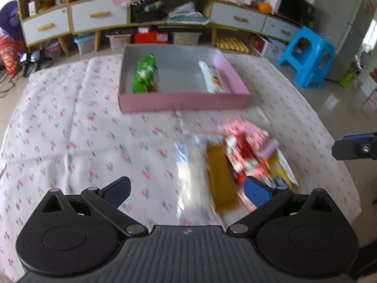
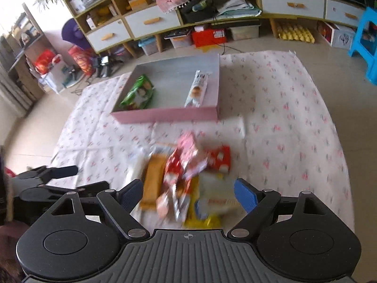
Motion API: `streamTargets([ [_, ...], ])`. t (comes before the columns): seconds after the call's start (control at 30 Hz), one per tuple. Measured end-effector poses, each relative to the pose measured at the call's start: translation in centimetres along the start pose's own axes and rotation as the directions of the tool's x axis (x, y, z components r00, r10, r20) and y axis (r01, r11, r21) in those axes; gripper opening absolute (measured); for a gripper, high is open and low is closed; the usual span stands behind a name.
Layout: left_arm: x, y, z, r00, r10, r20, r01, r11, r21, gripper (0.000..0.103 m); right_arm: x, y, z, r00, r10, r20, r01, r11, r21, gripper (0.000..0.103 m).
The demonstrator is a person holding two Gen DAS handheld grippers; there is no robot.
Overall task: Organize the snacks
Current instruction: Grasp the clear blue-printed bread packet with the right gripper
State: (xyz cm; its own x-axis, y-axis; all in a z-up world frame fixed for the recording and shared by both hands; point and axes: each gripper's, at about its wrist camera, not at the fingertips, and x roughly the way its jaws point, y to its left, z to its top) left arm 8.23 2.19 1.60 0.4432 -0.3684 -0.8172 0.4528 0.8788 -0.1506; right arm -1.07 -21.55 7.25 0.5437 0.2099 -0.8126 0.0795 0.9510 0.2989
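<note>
A pink box (image 1: 183, 101) (image 2: 165, 115) lies on a flowered cloth, holding a green snack bag (image 1: 145, 74) (image 2: 139, 93) on its left and a white snack packet (image 1: 213, 77) (image 2: 198, 88) on its right. Nearer me is a blurred heap of snacks (image 1: 245, 151) (image 2: 188, 172), with a mustard-brown bar (image 1: 221, 184) (image 2: 153, 176) and a clear wrapper (image 1: 186, 165). My left gripper (image 1: 188, 193) stands open over the heap's left side, nothing between its fingers. My right gripper (image 2: 188, 193) stands open just above the heap, gripping nothing.
The flowered cloth (image 1: 70, 129) (image 2: 282, 118) covers the floor. Behind it stands a long cabinet (image 1: 99, 16) (image 2: 153, 21) with drawers and storage bins beneath. A blue plastic stool (image 1: 308, 56) (image 2: 365, 42) sits at the right. The other gripper shows at each view's edge.
</note>
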Motion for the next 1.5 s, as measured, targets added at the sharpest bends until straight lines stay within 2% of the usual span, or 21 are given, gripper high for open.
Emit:
streamTargets([
  [0.13, -0.4, -0.9, -1.4, 1.0, -0.003, 0.002, 0.003, 1.0, 0.013, 0.102, -1.4, -0.3, -4.5, 0.999, 0.02, -0.03, -0.021, 1.0, -0.006, 0.086],
  [0.27, -0.8, -2.4, -3.1, 1.0, 0.004, 0.023, -0.005, 1.0, 0.027, 0.102, -1.3, -1.0, -10.3, 0.991, -0.043, -0.125, 0.04, 0.999, -0.024, 0.086],
  [0.33, -0.8, -3.8, -4.3, 0.999, -0.012, 0.031, 0.01, 0.997, 0.081, 0.101, -0.9, -1.4, -13.2, 0.981, -0.061, -0.185, 0.056, 0.998, -0.035, 0.086],
  [0.43, -0.8, -5.2, -5.7, 0.998, -0.05, 0.029, 0.045, 0.988, 0.15, 0.101, 0.4, -1.9, -16.5, 0.96, -0.055, -0.273, 0.045, 0.998, -0.043, 0.086],
  [0.57, -0.7, -5.9, -7.3, 0.998, -0.038, 0.05, 0.03, 0.989, 0.144, 0.101, 4.6, -3.5, -20.3, 0.922, 0.0, -0.388, -0.011, 1.0, -0.025, 0.086],
  [0.67, -1.0, -6.3, -8.0, 0.994, 0.0, 0.114, -0.013, 0.993, 0.118, 0.1, 8.9, -4.5, -23.1, 0.89, -0.063, -0.451, 0.03, 0.996, -0.08, 0.086],
  [0.8, -1.6, -6.4, -8.5, 0.981, 0.032, 0.191, -0.046, 0.996, 0.071, 0.1, 13.6, -4.9, -27.1, 0.865, -0.146, -0.481, 0.041, 0.974, -0.222, 0.085],
  [0.87, -1.7, -6.3, -8.6, 0.979, 0.031, 0.201, -0.039, 0.999, 0.036, 0.101, 15.8, -4.5, -29.5, 0.868, -0.194, -0.457, 0.035, 0.942, -0.334, 0.085],
  [0.93, -1.4, -6.3, -8.4, 0.98, 0.034, 0.198, -0.039, 0.999, 0.021, 0.101, 17.9, -4.4, -31.3, 0.866, -0.223, -0.447, 0.037, 0.921, -0.387, 0.085],
  [1.03, -1.1, -6.1, -8.2, 0.981, 0.039, 0.189, -0.04, 0.999, 0.003, 0.101, 20.9, -4.5, -33.0, 0.859, -0.232, -0.455, 0.051, 0.926, -0.375, 0.083],
  [1.17, -0.6, -5.7, -7.9, 0.983, 0.051, 0.175, -0.046, 0.998, -0.031, 0.101, 23.9, -4.1, -34.9, 0.868, -0.256, -0.425, 0.073, 0.913, -0.402, 0.083],
  [1.37, 0.0, -5.4, -7.7, 0.986, 0.062, 0.155, -0.055, 0.997, -0.047, 0.1, 26.5, -5.8, -35.8, 0.856, -0.283, -0.433, 0.138, 0.932, -0.335, 0.067],
  [1.5, 0.3, -5.4, -7.6, 0.986, 0.065, 0.152, -0.058, 0.997, -0.045, 0.1, 27.4, -6.5, -35.8, 0.861, -0.274, -0.43, 0.143, 0.939, -0.312, 0.063],
])
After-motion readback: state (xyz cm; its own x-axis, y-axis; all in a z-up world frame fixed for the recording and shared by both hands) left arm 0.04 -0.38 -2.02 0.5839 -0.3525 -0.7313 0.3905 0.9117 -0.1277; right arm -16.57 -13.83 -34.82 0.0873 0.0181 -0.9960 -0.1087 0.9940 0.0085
